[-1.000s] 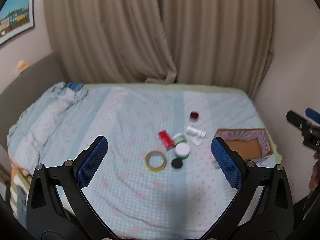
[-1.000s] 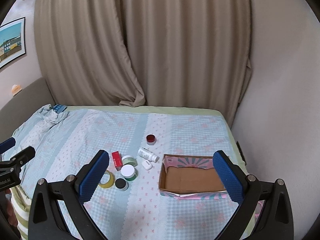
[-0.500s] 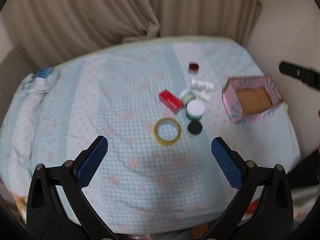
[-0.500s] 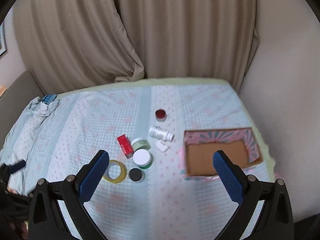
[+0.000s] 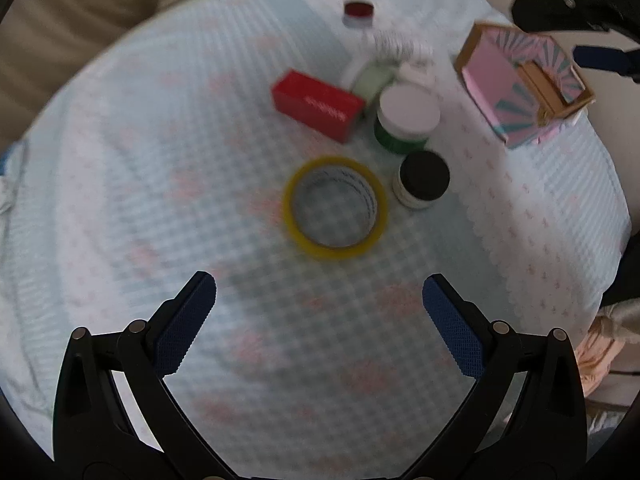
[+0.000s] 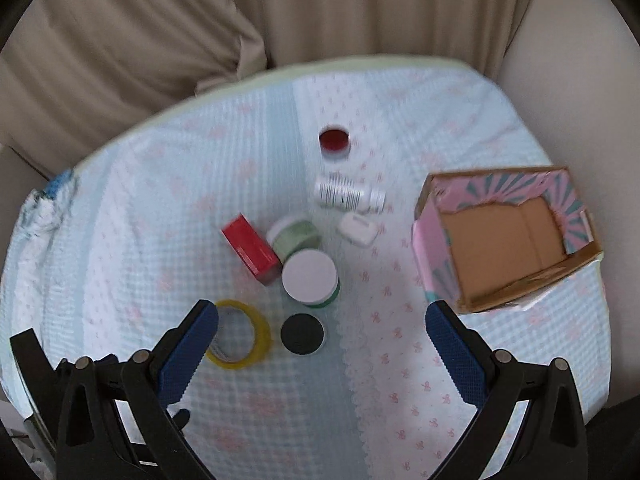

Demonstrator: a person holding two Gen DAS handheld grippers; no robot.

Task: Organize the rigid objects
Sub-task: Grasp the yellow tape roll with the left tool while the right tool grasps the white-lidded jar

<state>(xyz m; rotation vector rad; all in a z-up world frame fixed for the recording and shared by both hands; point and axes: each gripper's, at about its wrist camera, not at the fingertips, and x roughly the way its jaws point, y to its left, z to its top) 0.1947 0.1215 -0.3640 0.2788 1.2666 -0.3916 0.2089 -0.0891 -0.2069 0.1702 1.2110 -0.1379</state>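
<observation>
Small objects lie on a bed with a pale blue cover: a yellow tape roll (image 5: 335,208) (image 6: 239,335), a black-lidded jar (image 5: 422,179) (image 6: 302,335), a green jar with a white lid (image 5: 404,116) (image 6: 310,278), a red box (image 5: 316,105) (image 6: 251,249), a pale green jar (image 6: 294,236), a white bottle on its side (image 6: 348,194), a small white case (image 6: 357,229) and a red-lidded jar (image 5: 359,13) (image 6: 334,144). An open pink cardboard box (image 5: 524,82) (image 6: 504,240) stands to their right. My left gripper (image 5: 319,304) is open and empty above the tape roll. My right gripper (image 6: 322,330) is open and empty above the black-lidded jar.
Beige curtains (image 6: 280,12) hang behind the bed. A wall (image 6: 580,60) runs close along the bed's right side. The bed cover (image 6: 440,392) reaches to the near edge. My right gripper shows at the top right of the left wrist view (image 5: 576,20).
Both grippers have moved forward and tilted down over the bed. The objects look larger and nearer. Nothing on the bed has moved.
</observation>
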